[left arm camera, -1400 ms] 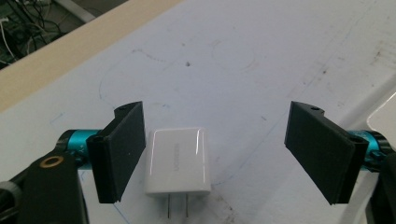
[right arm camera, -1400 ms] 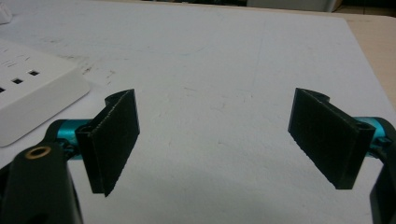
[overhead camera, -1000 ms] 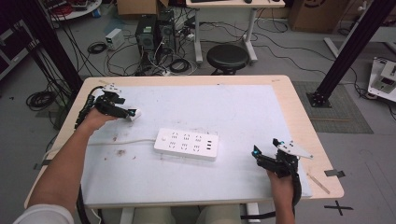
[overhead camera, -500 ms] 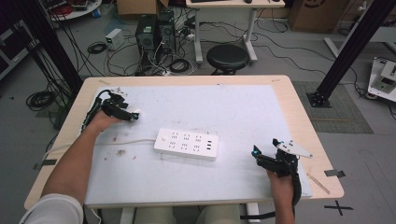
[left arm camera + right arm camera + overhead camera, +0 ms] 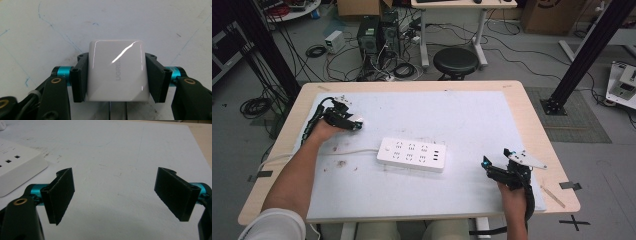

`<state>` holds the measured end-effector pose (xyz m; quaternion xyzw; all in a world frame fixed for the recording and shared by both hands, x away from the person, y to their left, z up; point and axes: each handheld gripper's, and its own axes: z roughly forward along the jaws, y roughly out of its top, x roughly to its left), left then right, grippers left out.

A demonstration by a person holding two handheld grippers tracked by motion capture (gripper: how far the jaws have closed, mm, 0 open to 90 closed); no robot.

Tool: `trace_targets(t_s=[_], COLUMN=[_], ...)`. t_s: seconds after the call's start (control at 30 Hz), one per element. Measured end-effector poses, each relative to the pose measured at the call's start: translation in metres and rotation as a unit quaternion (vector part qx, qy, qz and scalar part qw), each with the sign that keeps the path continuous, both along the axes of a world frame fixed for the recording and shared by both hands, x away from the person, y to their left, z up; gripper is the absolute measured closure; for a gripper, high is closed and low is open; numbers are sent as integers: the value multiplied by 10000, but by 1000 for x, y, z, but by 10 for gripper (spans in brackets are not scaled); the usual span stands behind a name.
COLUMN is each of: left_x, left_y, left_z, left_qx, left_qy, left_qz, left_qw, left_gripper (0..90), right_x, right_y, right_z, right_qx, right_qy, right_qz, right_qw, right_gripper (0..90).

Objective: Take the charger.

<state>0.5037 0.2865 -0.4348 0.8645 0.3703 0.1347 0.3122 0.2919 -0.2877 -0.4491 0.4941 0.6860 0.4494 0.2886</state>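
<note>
**Charger pinched in left hand-held gripper; slip and misalignment risks noted**

Nearest the person, at the lower right of the high view, the right hand-held gripper (image 5: 492, 167) rests low over the counter (image 5: 472, 115) with its jaws spread wide and nothing between them. In its own view the flat black pads (image 5: 63, 192) look matte and slightly grainy, with bare white surface between them.

At mid frame lies the white power strip (image 5: 412, 154), a long, flat, rounded block of smooth plastic, several socket groups on top, its cord (image 5: 347, 151) trailing toward the left edge. It looks unrestrained.

Farther off, at the upper left of the high view, the left hand-held gripper (image 5: 116, 72) pinches a white charger (image 5: 117, 71), a glossy, rounded-corner cube bearing faint grey lettering. Both pads press its side faces; two metal prongs (image 5: 117, 111) show below it, toward the camera.

Judged risks:
- The charger's shell is slick and glare-bright; a grip on two smooth faces could let it rotate or slide if the prongs meet resistance.
- If it is meant for the strip, any tilt would put the prongs against the socket face instead of the slots.
- The light strip could skid under insertion force unless the free gripper steadies it.
- The cord may drag the strip.

The counter sheet is white, scuffed and pen-marked, with a pale wood border.
</note>
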Motion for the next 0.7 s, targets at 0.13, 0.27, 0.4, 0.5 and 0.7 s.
trace_targets(t_s=[0.13, 0.27, 0.4, 0.5, 0.7], left_x=[-3, -7, -13, -18, -37], left_y=[-2, -2, -1, 0, -3], left_z=[2, 7, 15, 19, 37], left_qx=[-64, -114, -306, -376, -492], left_qy=[-13, -83, -188, -254, -549], left_qz=[68, 124, 279, 325, 532], left_qw=[10000, 9998, 9990, 9984, 9959], left_gripper=[424, 425, 425, 425, 425], right_x=[0, 0, 0, -1, 0], right_y=[-1, 0, 0, 0, -1], right_z=[0, 0, 0, 0, 0], right_qx=[-13, 5, -1, -13, 18], right_qy=[2, 8, -3, -13, -14], right_qz=[9, 9, 18, 21, 54], right_qw=[10000, 10000, 10000, 10000, 10000], right_gripper=[169, 169, 169, 169, 169])
